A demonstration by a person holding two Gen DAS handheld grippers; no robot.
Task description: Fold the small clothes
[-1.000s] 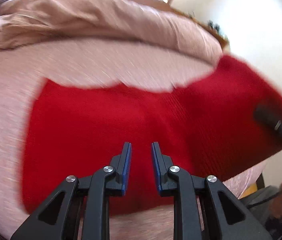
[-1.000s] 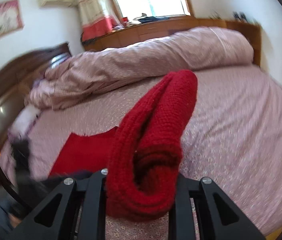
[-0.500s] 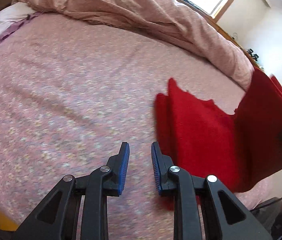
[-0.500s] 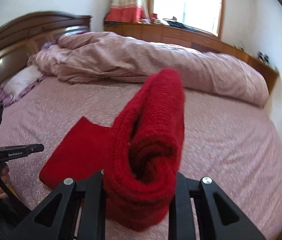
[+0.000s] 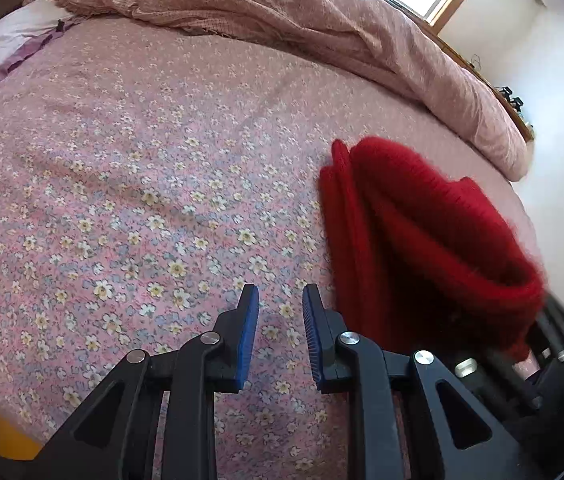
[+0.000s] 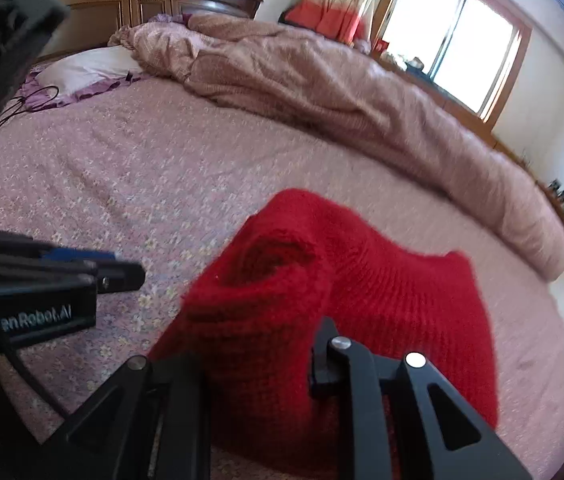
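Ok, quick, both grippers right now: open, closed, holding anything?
Left gripper: open, empty, over the bedsheet.
Right gripper: shut on the red knit garment.

A home bedroom: a floral bedsheet (image 5: 141, 184) fills the frame, a rumpled duvet (image 6: 322, 80) across the top, carved headboard (image 6: 141, 4) upper left, curtained window (image 6: 454, 40) upper right.

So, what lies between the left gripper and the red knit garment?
Only bare flowered bedsheet, seen in the left wrist view: the empty left gripper sits just beside the red knit garment.
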